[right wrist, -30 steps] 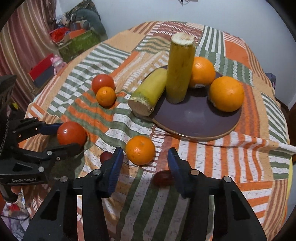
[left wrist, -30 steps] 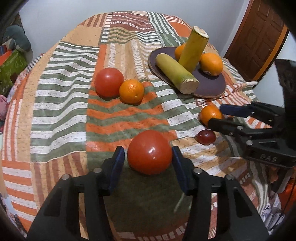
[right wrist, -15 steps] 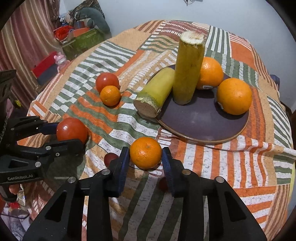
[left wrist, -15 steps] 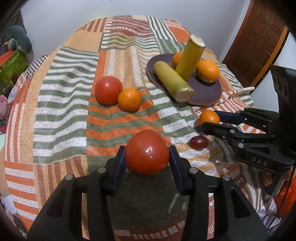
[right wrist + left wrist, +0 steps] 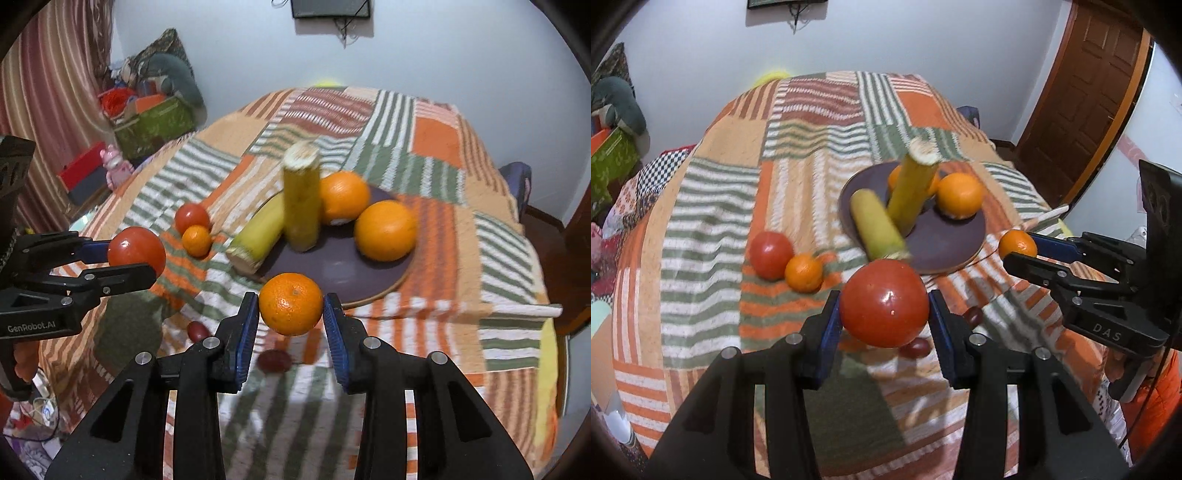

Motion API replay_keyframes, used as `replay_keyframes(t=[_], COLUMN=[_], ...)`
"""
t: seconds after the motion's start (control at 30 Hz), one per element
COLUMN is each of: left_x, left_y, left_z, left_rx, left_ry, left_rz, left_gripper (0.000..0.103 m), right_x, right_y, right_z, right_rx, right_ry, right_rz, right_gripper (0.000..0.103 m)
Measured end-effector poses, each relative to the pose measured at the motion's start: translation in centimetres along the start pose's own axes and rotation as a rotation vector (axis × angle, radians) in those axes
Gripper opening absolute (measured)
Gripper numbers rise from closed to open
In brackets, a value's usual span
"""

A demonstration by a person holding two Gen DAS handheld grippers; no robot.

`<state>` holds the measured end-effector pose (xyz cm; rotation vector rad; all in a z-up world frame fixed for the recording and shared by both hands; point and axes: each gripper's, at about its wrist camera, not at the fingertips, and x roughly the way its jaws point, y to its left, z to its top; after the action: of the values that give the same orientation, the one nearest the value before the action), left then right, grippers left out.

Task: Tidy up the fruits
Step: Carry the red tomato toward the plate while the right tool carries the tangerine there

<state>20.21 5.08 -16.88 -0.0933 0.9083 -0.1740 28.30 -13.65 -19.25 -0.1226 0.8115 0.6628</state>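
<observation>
Red tomato [image 5: 884,302] clamped in left gripper [image 5: 884,321], tangerine [image 5: 290,303] in right gripper [image 5: 290,321]; both now lifted off the cloth, no longer resting at lower centre

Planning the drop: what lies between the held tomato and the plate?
In the left wrist view, only the lying yellow stalk's cut end sits between the tomato and the plate.

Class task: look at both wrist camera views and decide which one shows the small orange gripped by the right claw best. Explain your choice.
The right wrist view: the small orange sits large and central, pinched between the right claw's blue pads. In the left wrist view the same orange is small and off to the right, partly hidden behind a finger.
</observation>
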Motion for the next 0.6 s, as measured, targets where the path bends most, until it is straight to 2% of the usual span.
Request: replay_keyframes(t=[0.33,0.6], left_x=[1.9,4.8], left_y=[-2.6,-3.6], left_z=[2.7,4.0], left_rx=[0.016,0.031], left_ry=[-0.001,0.027], left_rz=[-0.027,-0.048], left_gripper=[0.045,0.045], right_x=[-1.2,-0.1], right_y=[-3.3,-4.8], right_z=[0.6,0.9], right_rx=[0.039,0.06], right_ry=[-0.051,-0.054], right_rz=[-0.019,-0.008], right_gripper=[0.033,0.033])
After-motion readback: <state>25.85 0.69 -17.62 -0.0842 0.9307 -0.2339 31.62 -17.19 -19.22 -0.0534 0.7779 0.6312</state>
